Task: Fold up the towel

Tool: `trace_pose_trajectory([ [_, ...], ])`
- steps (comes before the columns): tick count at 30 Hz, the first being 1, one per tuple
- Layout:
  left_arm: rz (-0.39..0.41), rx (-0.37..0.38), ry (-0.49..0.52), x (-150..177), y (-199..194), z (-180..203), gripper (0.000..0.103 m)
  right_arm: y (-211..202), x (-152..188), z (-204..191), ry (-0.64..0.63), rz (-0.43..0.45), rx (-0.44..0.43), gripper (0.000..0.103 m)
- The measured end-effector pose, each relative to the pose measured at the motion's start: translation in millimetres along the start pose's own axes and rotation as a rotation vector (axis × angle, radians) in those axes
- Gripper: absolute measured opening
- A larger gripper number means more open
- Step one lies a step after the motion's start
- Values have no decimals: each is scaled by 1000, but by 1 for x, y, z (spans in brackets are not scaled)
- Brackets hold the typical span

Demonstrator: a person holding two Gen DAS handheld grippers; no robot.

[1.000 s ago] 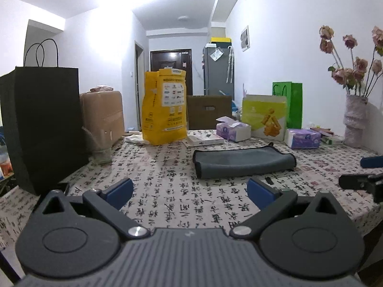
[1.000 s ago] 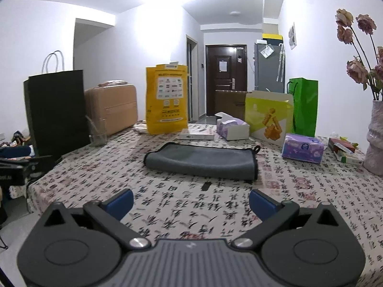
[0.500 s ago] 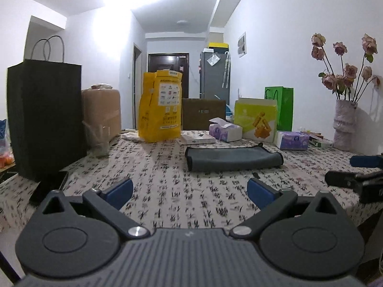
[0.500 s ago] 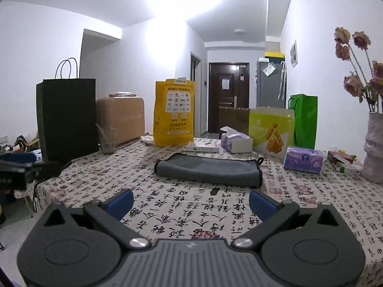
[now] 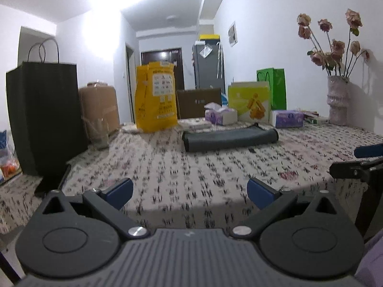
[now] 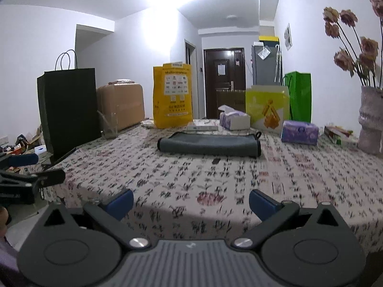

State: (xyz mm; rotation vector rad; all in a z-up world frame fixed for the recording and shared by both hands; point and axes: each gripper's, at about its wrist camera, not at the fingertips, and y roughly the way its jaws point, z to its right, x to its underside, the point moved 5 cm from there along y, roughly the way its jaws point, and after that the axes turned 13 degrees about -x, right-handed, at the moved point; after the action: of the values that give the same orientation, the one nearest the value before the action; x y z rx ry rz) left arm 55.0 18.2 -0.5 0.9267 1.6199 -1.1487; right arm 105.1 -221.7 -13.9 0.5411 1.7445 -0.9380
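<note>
A dark grey towel (image 5: 229,140) lies folded into a long flat strip on the patterned tablecloth, mid-table; it also shows in the right wrist view (image 6: 210,143). My left gripper (image 5: 190,193) is open and empty, held back at the table's near edge, well short of the towel. My right gripper (image 6: 191,202) is open and empty, also back at the near edge. Each gripper shows in the other's view: the right gripper (image 5: 359,162) at the right, the left gripper (image 6: 26,172) at the left.
A black paper bag (image 5: 45,117) and a glass (image 5: 98,131) stand at the left. A yellow bag (image 5: 156,96), tissue boxes (image 5: 221,116), a green bag (image 5: 275,88) and boxes line the back. A vase of dried flowers (image 5: 338,104) stands at the far right.
Both grippers have drawn back and lowered from over the table to its near edge. The towel has not moved. Both stay open.
</note>
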Motion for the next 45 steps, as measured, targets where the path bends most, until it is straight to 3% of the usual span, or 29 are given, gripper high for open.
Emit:
trace_pose_trajectory([
  [8, -42, 18, -34, 10, -6, -2, 103, -13, 19, -18, 13, -23, -5, 103],
  [45, -40, 24, -25, 9, -7, 3, 103, -11, 19, -20, 29, -28, -12, 103],
])
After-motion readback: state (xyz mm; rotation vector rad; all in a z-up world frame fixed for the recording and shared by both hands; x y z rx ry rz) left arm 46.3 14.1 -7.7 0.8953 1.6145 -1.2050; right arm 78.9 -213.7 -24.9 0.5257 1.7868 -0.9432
